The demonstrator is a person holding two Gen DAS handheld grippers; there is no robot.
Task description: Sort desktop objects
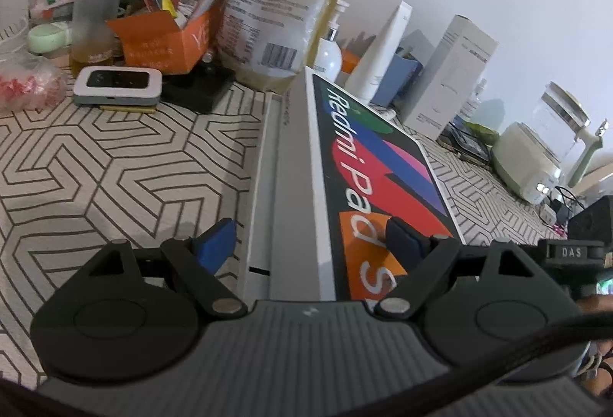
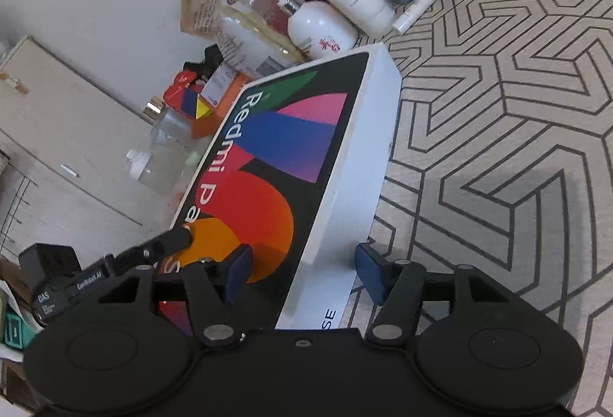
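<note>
A Redmi Pad box [image 1: 383, 164] with a colourful lid and white sides lies tilted on the patterned tablecloth, resting on a flat white box [image 1: 268, 187]. My left gripper [image 1: 308, 241] straddles their near end with jaws wide. Its left pad [image 1: 216, 244] stands just clear of the white box; the other pad [image 1: 402, 237] hangs over the lid. In the right wrist view the same Redmi Pad box [image 2: 299, 149] has its near corner between the jaws of my right gripper [image 2: 302, 275]. One pad [image 2: 237, 275] is over the lid and the other [image 2: 369, 273] sits beside the white side with a thin gap.
Along the wall stand a tan food pouch [image 1: 276, 3], an orange box of clutter [image 1: 168, 41], a frosted bottle [image 1: 97, 3], a white pocket device [image 1: 117, 85], a white tube [image 1: 383, 49], a white carton [image 1: 448, 72] and a glass kettle [image 1: 544, 149]. Open tablecloth [image 1: 95, 168] lies left of the boxes.
</note>
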